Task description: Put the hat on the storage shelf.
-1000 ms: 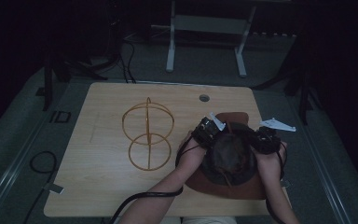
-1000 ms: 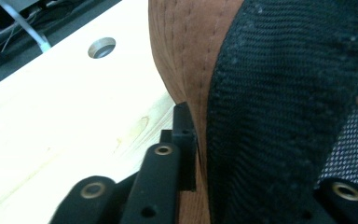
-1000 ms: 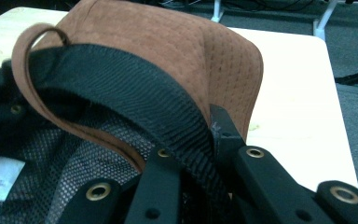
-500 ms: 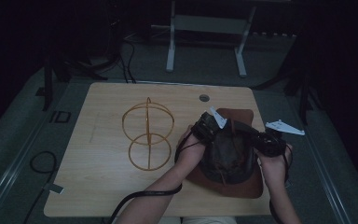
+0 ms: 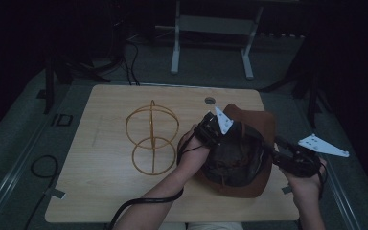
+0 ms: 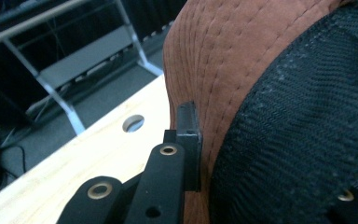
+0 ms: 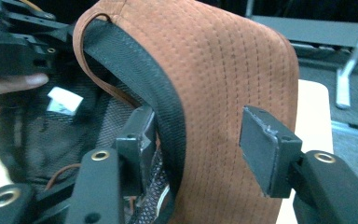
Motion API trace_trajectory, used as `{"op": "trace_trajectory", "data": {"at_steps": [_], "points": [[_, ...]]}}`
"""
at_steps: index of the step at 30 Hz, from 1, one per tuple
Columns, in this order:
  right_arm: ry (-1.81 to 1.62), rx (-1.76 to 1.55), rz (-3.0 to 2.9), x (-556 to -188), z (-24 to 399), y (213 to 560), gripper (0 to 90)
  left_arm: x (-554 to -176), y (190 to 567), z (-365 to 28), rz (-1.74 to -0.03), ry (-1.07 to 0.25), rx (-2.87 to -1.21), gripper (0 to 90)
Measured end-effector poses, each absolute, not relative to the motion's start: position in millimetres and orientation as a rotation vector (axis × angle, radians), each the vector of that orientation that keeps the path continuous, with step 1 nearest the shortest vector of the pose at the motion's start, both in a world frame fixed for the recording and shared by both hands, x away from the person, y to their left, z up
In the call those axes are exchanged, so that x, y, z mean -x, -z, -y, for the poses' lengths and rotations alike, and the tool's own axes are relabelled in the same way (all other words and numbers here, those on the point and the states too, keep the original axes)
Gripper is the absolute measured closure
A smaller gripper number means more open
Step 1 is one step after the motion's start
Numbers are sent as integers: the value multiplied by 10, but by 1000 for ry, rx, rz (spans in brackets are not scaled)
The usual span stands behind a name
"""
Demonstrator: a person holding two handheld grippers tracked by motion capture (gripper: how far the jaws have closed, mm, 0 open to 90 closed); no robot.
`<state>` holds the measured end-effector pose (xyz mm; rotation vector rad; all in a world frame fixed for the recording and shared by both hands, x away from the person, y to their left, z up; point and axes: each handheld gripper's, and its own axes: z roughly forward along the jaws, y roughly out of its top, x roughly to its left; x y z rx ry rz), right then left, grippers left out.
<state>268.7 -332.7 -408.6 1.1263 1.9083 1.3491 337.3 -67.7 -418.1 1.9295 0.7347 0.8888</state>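
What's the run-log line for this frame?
left tongs: shut on brown suede hat | right tongs: just opening, brim between, one pad off | wire stand: untouched

Our left forearm comes in from the bottom of the high view and angles up to the right, with the left gripper (image 5: pixel 214 128) at its end, jaws clamped together on the hat (image 5: pixel 249 125) brim. Our right hand (image 5: pixel 305 178) sits low at the right, the right gripper (image 5: pixel 281 149) pointing left; its jaws have just been opening and stand apart, the brim between them.
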Motion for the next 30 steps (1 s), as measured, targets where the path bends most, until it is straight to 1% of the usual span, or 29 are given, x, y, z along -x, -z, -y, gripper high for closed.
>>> {"op": "trace_trajectory", "data": {"at_steps": [4,6,7,10,12,13,16,19,20,21,23,24,25,27,28,29,30], "points": [[-1420,-1120,-1877,-2602,3519,4002,458,-3335,4229,591,-728,-889,-1920,871],[-1379,-1119,-1841,-2578,3621,3967,481,-3300,4264,525,-686,-890,-1898,871],[-1383,-1129,-1824,-2576,3676,3960,481,-3278,4273,485,-655,-869,-1878,871],[-1363,-1137,-1814,-2584,3760,3959,482,-3227,4274,425,-616,-860,-1854,870],[-1333,-1157,-1806,-2613,3827,3979,493,-3151,4266,348,-497,-823,-1828,870],[-1317,-1167,-1801,-2637,3842,3992,513,-3122,4260,328,-458,-819,-1829,870],[-1270,-1189,-1826,-2759,3855,4041,529,-3051,4251,248,-351,-760,-1805,869],[-1268,-1195,-1861,-2858,3815,4075,533,-2994,4230,163,-284,-700,-1783,869],[-1268,-1195,-1861,-2858,3815,4075,533,-2994,4230,163,-284,-700,-1783,869],[-1290,-1173,-1888,-2878,3745,4081,539,-2970,4210,104,-241,-661,-1763,869],[-1302,-1163,-1899,-2875,3717,4079,539,-2970,4210,104,-241,-661,-1763,869],[-1347,-1124,-1932,-2848,3626,4073,539,-2927,4157,11,-184,-600,-1713,868],[-1368,-1104,-1948,-2832,3580,4074,538,-2917,4137,-18,-171,-573,-1694,868],[-1404,-1051,-1993,-2801,3481,4083,536,-2883,4111,-73,-161,-544,-1628,868],[-1414,-1031,-2005,-2790,3425,4096,535,-2883,4111,-73,-161,-544,-1628,867],[-1416,-1004,-2028,-2788,3371,4113,535,-2853,4100,-133,-132,-512,-1556,867],[-1435,-978,-2062,-2791,3319,4131,532,-2849,4090,-158,-134,-491,-1537,867]]}}
